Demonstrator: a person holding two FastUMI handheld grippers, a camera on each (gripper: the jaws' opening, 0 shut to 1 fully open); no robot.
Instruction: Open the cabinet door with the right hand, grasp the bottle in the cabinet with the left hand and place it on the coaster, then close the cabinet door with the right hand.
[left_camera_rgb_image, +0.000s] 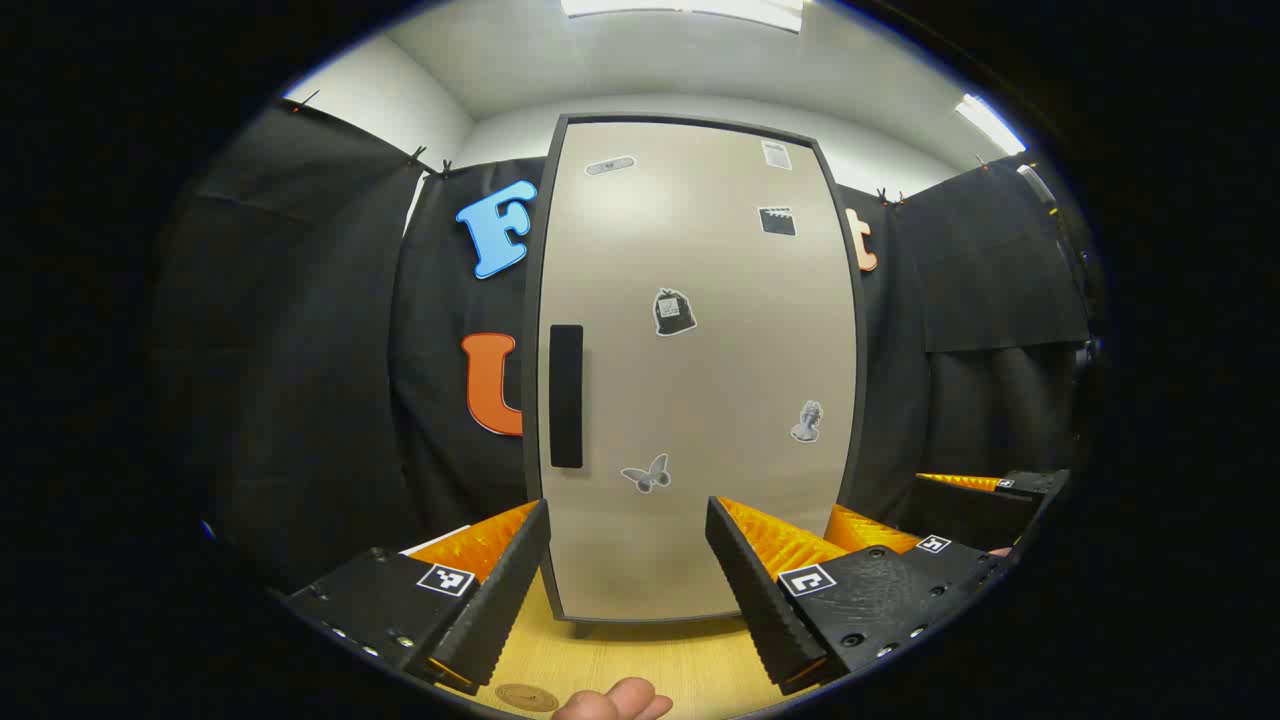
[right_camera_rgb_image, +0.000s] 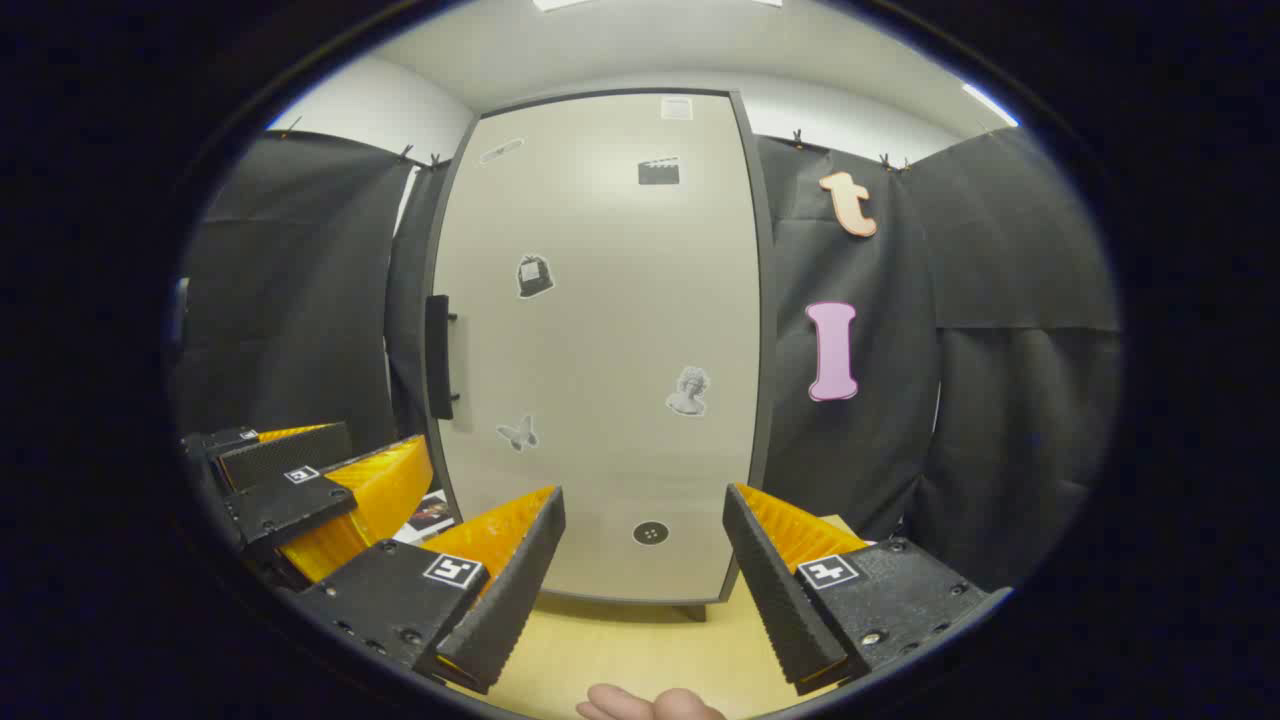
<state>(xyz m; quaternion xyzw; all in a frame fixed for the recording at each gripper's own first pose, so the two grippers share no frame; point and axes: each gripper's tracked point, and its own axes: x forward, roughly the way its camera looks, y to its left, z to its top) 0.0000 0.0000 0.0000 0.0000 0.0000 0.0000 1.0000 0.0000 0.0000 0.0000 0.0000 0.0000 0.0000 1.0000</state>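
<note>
bottle is hiding inside, cannot see it | tall beige cabinet door (left_camera_rgb_image: 700, 370) is staying closed, black bar handle (right_camera_rgb_image: 438, 357) waiting | right gripper (right_camera_rgb_image: 645, 560) is gaping wide, facing door | left gripper (left_camera_rgb_image: 628, 570) is gaping wide, holding nothing | round coaster (left_camera_rgb_image: 527, 697) is lying on wooden table (left_camera_rgb_image: 650, 660), ready for bottle

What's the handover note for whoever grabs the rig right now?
Left gripper: open, holding nothing, facing the cabinet door.
Right gripper: open, holding nothing, also facing the door, apart from the handle.
Cabinet door: shut; the dark vertical handle sits on its left edge.
Coaster: on the wooden table, near the left gripper.
Bottle: presumably behind the shut door.
Done: nothing yet.
Left: right gripper opens the door, left takes the bottle to the coaster, right closes the door.
</note>
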